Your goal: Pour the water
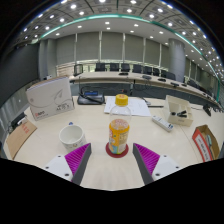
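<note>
While the gripper (112, 165) hangs above the near part of the pale round table (160, 150), its two fingers stand wide apart and hold nothing, the purple pads (76, 160) facing each other across an empty gap.

Going from left to right: a white board (50, 98) leans upright at the far left with a brown cardboard piece (20, 135) lying in front of it. Nearer the fingers a white cup (72, 135) stands open-mouthed, just beyond the left finger. Next comes a tall clear jar (119, 134) with a yellow and orange label, standing upright on a red coaster (117, 152), just ahead of the gap between the fingers. Behind it, further across the table, a yellow-lidded jar (122, 100) sits on a white sheet of paper (127, 106). To the right lie a small white bottle (162, 123) on its side and a white bowl-like container (180, 108); a brown box (206, 142) sits at the far right.

I judge the task to be at its very start: nothing is gripped and nothing tilted. The tall jar looks the likely pouring vessel and the white cup the likely receiver, though whether the jar holds water I cannot tell. The next move would call for advancing so the jar stands between the fingers, then closing on its body squarely.

The jar's label and the board carry marks, but none can be read.
</note>
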{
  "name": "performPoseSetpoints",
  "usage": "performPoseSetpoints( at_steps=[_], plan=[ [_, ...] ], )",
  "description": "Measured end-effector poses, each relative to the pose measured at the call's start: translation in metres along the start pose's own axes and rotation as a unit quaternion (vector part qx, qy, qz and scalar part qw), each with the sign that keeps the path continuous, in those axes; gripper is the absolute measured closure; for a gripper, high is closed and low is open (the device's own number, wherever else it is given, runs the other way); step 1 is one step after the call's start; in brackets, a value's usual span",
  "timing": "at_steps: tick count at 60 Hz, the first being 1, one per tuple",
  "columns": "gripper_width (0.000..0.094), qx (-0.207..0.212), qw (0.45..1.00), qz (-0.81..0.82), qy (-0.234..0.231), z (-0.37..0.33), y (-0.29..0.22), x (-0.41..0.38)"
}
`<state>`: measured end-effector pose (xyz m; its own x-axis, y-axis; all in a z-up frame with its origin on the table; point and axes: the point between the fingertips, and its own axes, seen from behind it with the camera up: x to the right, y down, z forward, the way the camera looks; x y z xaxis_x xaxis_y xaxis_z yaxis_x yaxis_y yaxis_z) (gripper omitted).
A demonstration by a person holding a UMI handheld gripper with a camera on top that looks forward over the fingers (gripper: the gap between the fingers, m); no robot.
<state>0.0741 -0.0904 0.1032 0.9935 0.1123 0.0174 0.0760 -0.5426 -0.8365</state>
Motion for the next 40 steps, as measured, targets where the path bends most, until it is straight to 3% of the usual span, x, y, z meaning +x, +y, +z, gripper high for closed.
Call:
performPoseSetpoints(
  at_steps=[10,20,29,40],
  plan=[
    [0.0074,-0.028,0.999,-0.009,0.044,-0.119,0.014,-0.037],
    [0.0076,-0.021,0.998,-0.018,0.05,-0.21,0.027,-0.088],
    [0.008,-0.029,0.998,-0.008,0.048,-0.255,0.042,-0.112],
    [0.0079,-0.011,0.998,-0.033,0.061,-0.279,0.037,-0.118]
  ],
)
